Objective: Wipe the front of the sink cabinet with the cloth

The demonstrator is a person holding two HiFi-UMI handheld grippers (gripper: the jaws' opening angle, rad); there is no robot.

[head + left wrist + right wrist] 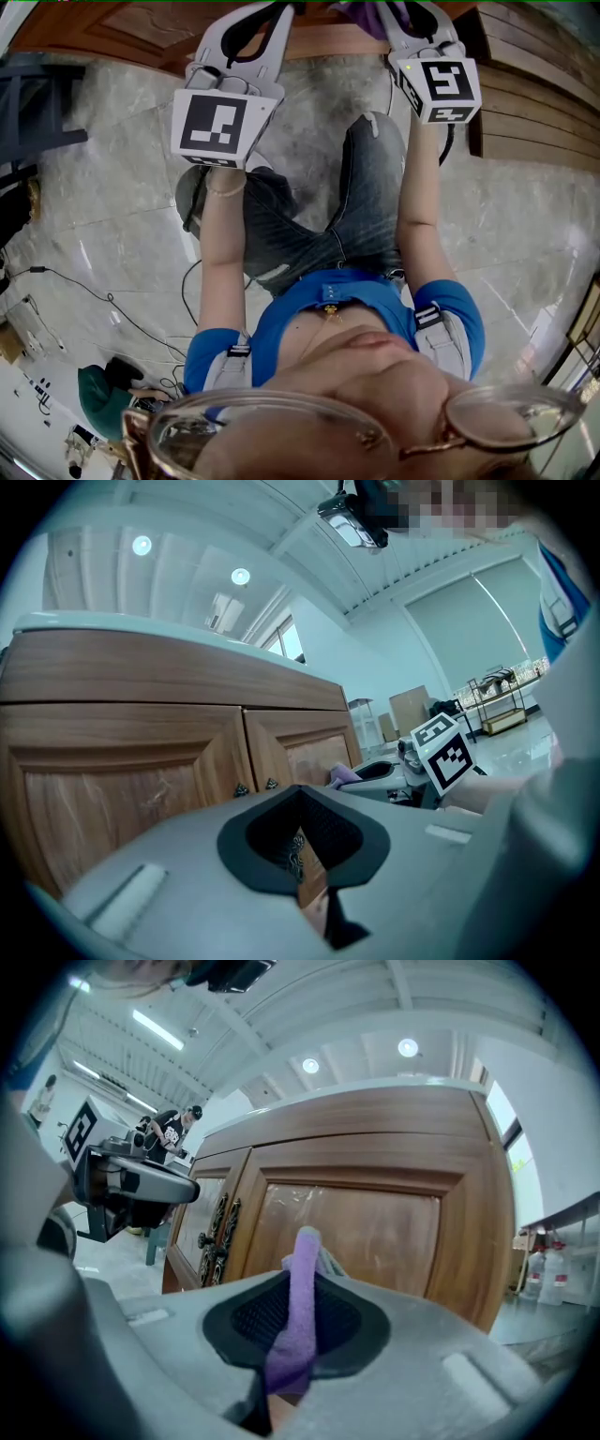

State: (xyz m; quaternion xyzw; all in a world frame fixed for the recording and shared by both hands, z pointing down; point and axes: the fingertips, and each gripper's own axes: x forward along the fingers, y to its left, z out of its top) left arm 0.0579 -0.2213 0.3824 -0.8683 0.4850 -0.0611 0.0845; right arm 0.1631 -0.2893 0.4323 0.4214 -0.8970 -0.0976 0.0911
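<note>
Head view: left hand-held gripper (242, 37) and right hand-held gripper (412, 26) raised toward sink cabinet (112, 28).
Left gripper view: jaws clenched, nothing held.
Right gripper view: cloth (298, 1312) pinched between jaws as narrow purple fold, near door panel (375, 1227). Contact not shown; wiping judged hardly begun.
</note>
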